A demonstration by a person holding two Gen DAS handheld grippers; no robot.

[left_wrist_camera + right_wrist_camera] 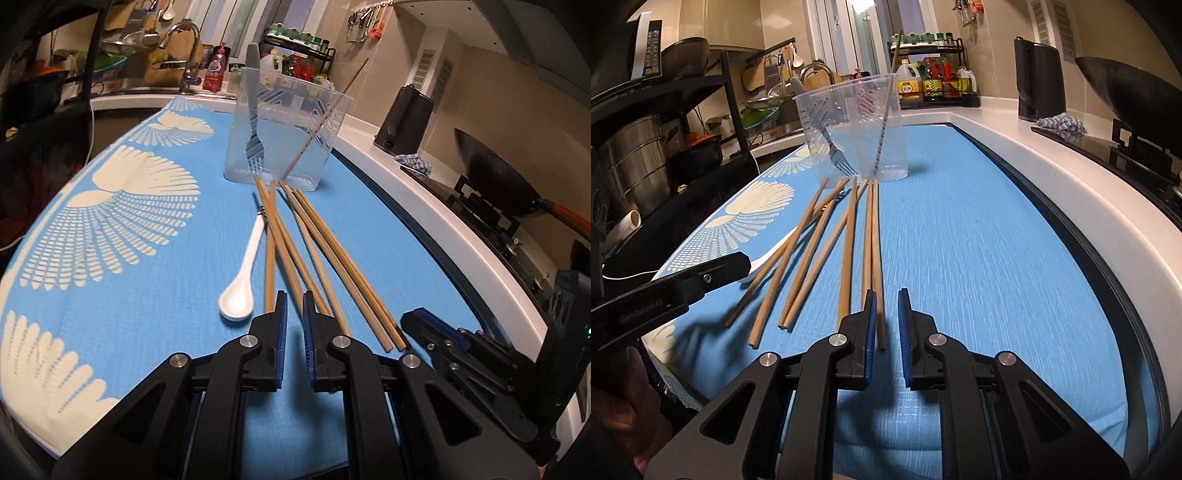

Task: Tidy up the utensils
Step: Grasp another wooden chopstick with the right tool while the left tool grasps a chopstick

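Right wrist view: loose chopsticks (846, 243) lie on the blue cloth (979, 258), long axes running away toward the clear container (851, 127). Rightmost pair sits just ahead of the right gripper (886, 314), slightly left of its gap; jaws narrowly parted, empty. Left gripper (294, 314) likewise parted, empty, over the middle sticks; judged right is better lined up

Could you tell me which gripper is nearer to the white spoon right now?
Left. The left gripper hovers just right of the white spoon bowl, above the chopsticks. The right gripper sits further right, beyond the chopsticks.
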